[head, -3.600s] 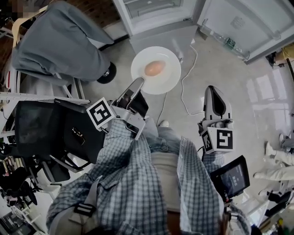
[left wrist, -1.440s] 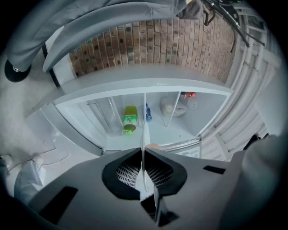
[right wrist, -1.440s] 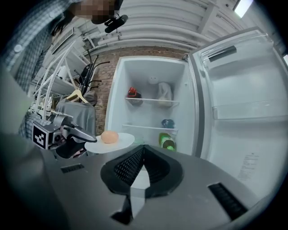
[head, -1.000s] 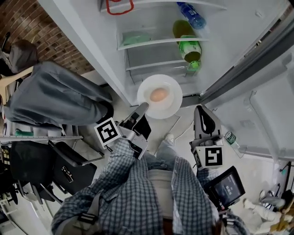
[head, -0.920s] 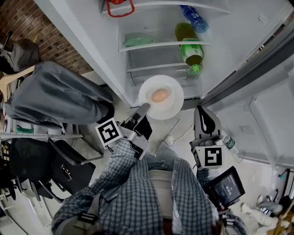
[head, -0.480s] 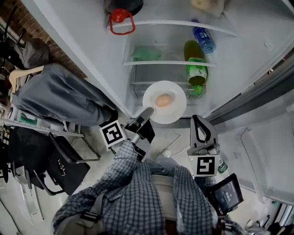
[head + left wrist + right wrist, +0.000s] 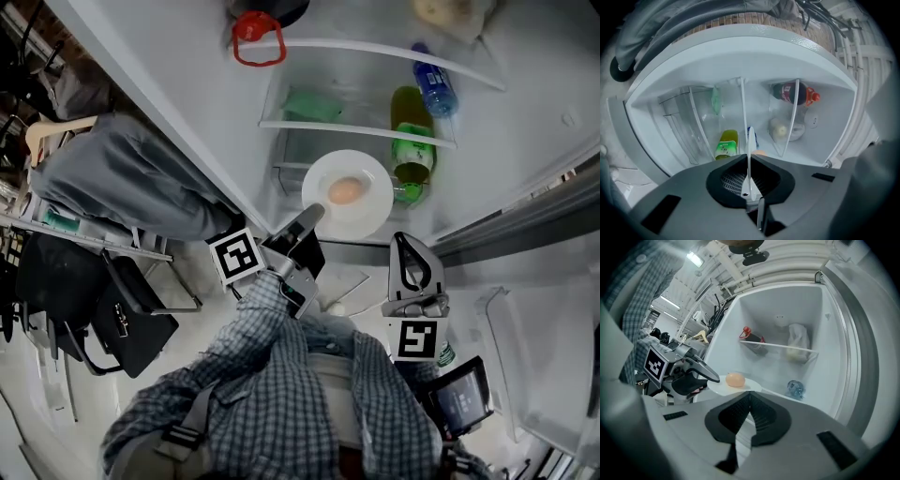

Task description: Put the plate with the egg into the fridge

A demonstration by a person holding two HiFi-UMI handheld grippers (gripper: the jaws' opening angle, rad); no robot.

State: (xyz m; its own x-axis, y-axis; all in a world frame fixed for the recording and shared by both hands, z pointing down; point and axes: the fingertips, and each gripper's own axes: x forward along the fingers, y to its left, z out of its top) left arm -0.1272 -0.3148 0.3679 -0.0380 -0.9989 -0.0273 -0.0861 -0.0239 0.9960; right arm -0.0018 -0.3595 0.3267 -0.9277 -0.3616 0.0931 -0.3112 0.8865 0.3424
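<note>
A white plate (image 7: pixel 367 208) with a brown egg (image 7: pixel 345 191) hangs level in front of the open fridge (image 7: pixel 178 94), just below the glass shelf (image 7: pixel 347 131). My left gripper (image 7: pixel 312 217) is shut on the plate's near rim. In the left gripper view the plate (image 7: pixel 749 140) stands edge-on between the jaws of my left gripper (image 7: pixel 749 159). To the plate's right my right gripper (image 7: pixel 410 244) is shut and holds nothing. The right gripper view shows the shut right gripper (image 7: pixel 750 397), with the plate (image 7: pixel 740 386) and the egg (image 7: pixel 735 379) beyond it.
A green bottle (image 7: pixel 411 142) and a blue bottle (image 7: pixel 436 89) lie on the fridge shelves, with a green packet (image 7: pixel 309 103) and a red-ringed pot (image 7: pixel 258 42). The fridge door (image 7: pixel 534 216) stands open at right. A grey garment (image 7: pixel 122 178) and a black bag (image 7: pixel 131 319) are at left.
The plate with the egg has moved forward with my left gripper, from outside the fridge's lower edge toward its shelves. My right gripper has come forward alongside, still shut.
</note>
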